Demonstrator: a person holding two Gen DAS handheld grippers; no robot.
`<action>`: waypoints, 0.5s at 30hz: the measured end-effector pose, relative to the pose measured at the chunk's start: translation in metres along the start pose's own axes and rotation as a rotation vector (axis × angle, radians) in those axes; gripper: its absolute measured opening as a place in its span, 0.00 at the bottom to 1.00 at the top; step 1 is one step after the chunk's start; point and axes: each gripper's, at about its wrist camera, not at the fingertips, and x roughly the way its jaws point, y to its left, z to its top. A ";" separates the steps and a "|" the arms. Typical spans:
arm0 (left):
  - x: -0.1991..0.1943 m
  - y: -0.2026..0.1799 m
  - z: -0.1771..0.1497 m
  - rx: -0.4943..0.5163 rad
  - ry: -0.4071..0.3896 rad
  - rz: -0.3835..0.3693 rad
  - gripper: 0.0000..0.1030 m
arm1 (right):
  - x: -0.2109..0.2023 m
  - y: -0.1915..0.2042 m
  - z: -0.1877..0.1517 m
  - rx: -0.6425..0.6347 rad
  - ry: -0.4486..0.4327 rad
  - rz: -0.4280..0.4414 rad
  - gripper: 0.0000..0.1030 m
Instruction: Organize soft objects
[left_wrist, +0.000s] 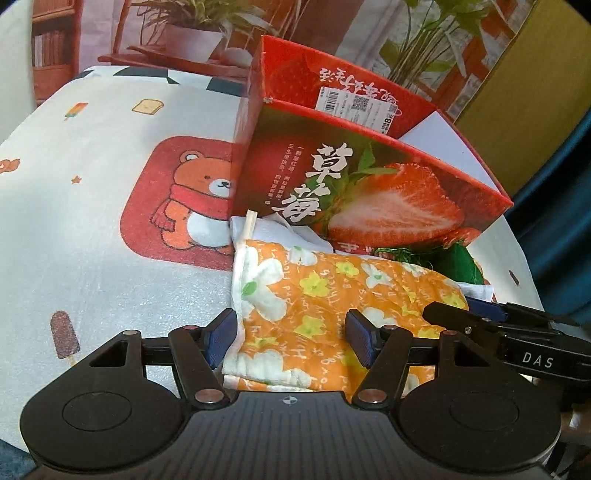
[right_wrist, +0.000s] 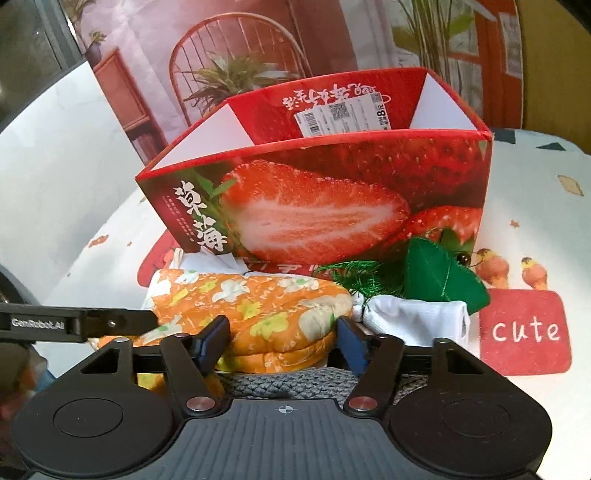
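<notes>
Table cover (left_wrist: 92, 206): we see a pale printed cloth with a bear in a red square at the left, ice lollies and toast around it, and in the right wrist view a red "cute" patch (right_wrist: 524, 330) at the far right.
Left gripper (left_wrist: 291, 338): our jaws stand wide, one blue pad on each side of the near left corner of the orange floral quilted cloth (left_wrist: 332, 295); we cannot tell whether either pad touches the fabric.
Orange floral quilted cloth: folded, lying flat in front of the box, its far edge close to the box front.
White cloth (left_wrist: 280, 230): crumpled behind the floral piece, against the box's lower left corner, with a small pale stick (left_wrist: 248, 225) standing out of it.
Strawberry box (left_wrist: 369, 184): red carton with its top open, upright in the middle of the table; it blocks our sight of whatever lies beyond it.
Green felt piece (right_wrist: 439, 277): leaning at the box's lower right, green threads spilling leftward over the cloths.
White pouch (right_wrist: 417, 314): just beside the floral cloth's right end, below the green piece.
Grey knitted item (right_wrist: 288, 386): under the floral cloth, near our right tool's body.
Right gripper (right_wrist: 282, 341): jaws wide, straddling the floral cloth's rounded right end; contact unclear.
Backdrop (right_wrist: 229, 55): a printed scene of a chair and plants.
</notes>
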 end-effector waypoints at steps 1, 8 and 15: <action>-0.001 -0.001 0.000 0.003 -0.005 -0.002 0.64 | 0.000 0.001 0.000 -0.009 -0.002 0.001 0.51; -0.011 0.001 0.002 0.002 -0.049 -0.045 0.15 | -0.005 0.013 0.003 -0.087 -0.015 0.013 0.34; -0.009 -0.007 0.000 0.033 -0.043 -0.049 0.14 | -0.011 0.024 0.009 -0.145 -0.048 0.041 0.31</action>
